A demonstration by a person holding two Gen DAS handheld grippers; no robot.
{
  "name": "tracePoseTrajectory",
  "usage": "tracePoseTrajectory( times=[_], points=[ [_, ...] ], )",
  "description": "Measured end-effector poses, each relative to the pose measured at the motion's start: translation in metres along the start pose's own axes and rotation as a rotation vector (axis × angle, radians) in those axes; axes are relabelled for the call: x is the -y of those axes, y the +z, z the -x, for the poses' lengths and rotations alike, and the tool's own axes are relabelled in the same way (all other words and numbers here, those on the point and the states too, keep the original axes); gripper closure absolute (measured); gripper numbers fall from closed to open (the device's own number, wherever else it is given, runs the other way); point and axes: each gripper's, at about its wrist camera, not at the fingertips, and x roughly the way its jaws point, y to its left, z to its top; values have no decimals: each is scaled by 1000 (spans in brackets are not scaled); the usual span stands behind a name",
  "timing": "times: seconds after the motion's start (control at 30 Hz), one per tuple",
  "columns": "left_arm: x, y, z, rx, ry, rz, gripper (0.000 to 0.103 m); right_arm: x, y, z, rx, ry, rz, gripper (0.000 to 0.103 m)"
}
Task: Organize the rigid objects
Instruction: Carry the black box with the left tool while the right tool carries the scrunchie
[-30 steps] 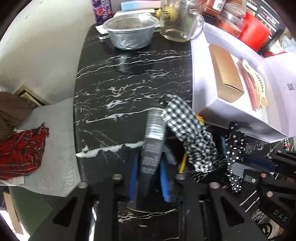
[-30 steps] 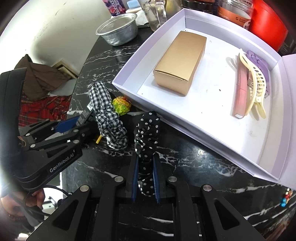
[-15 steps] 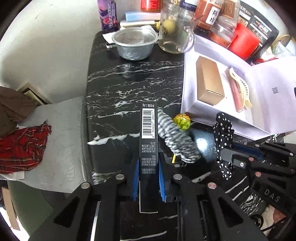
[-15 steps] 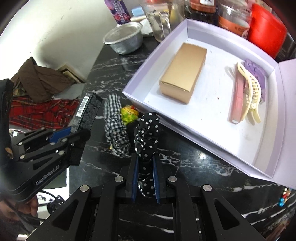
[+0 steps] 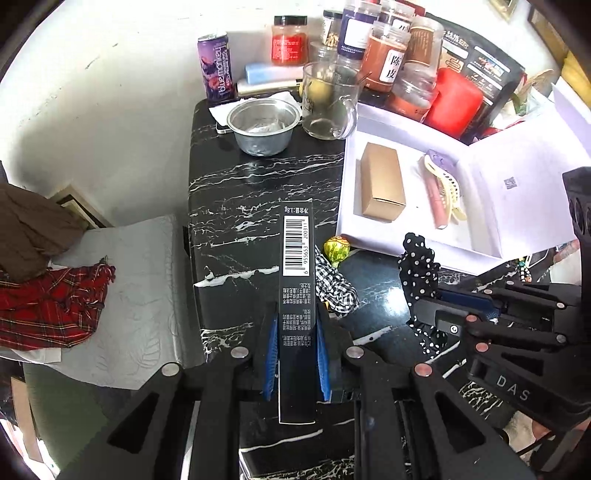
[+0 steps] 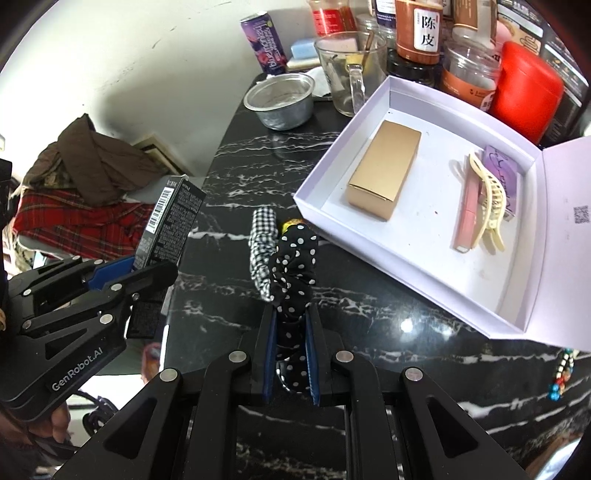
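Left hand-held gripper (image 5: 295,354) clamps a black barcode carton (image 5: 297,280), lifted above the worktop (image 5: 258,184). Right hand-held gripper (image 6: 290,350) pinches a polka-dot scrunchie (image 6: 293,266). Beyond them a checked scrunchie (image 6: 262,236) and a yellow-green sweet (image 5: 336,249) lie just beside the open white box (image 6: 480,295), which holds a tan carton (image 6: 384,173) and hair clips (image 6: 487,199).

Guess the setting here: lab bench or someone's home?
Most likely a lived-in home: a black marble-pattern table against a wall, crowded at the back with food jars and a drink can, with clothes piled beside it.
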Motion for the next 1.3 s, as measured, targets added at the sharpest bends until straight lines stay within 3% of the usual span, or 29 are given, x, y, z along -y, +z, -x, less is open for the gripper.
tracePoseTrajectory(
  times=[0.5, 1.3],
  points=[
    [23, 1, 32, 70, -14, -45, 85, -10, -13, 28, 41, -2, -16, 88],
    [70, 63, 58, 188, -59, -116, 85, 26, 23, 87, 150, -65, -49, 88]
  ],
)
